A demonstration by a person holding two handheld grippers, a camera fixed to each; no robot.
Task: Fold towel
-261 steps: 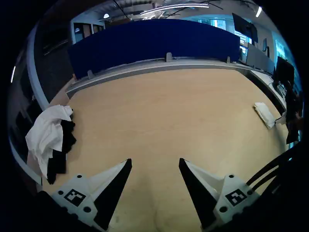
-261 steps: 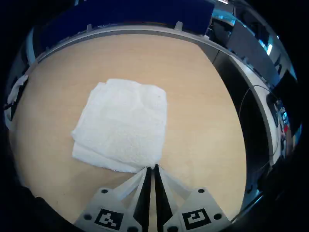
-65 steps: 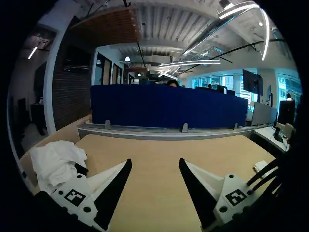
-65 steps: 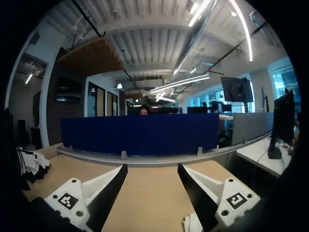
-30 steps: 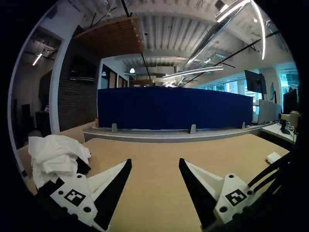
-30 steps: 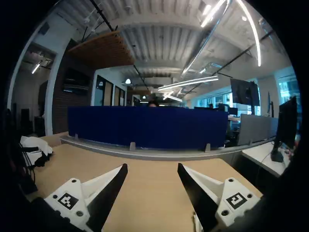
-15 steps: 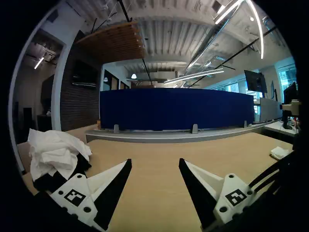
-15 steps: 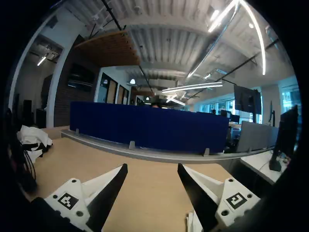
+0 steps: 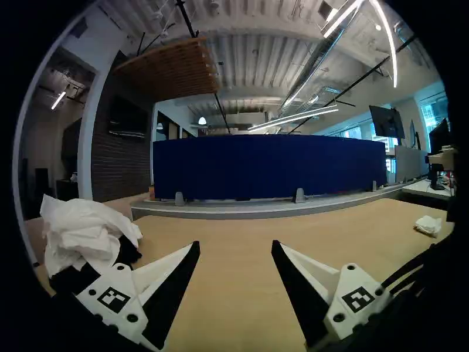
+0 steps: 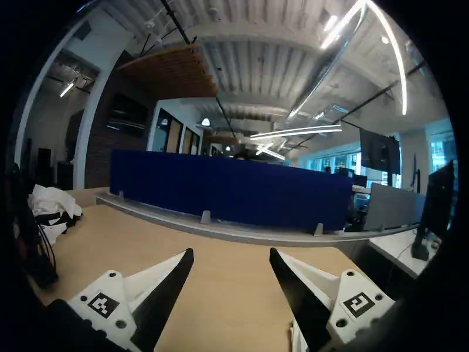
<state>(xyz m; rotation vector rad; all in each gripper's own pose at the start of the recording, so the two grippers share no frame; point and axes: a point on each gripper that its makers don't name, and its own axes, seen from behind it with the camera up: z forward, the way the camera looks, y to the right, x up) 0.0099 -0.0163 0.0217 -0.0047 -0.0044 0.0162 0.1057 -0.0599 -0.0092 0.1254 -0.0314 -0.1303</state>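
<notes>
wooden table [image 9: 246,234] | white cloth heap [image 9: 82,234] one end | towel [image 9: 428,224] opposite end

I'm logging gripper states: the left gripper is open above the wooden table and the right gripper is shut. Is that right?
Not quite. The right gripper is open too: the right gripper view shows its jaws standing wide apart, with the bare wooden table between them and nothing held. The left gripper is indeed open above the wooden table.

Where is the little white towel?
In the left gripper view, the small towel lies at the far right of the table, near its edge, opposite the pile of white cloth at left.
</notes>
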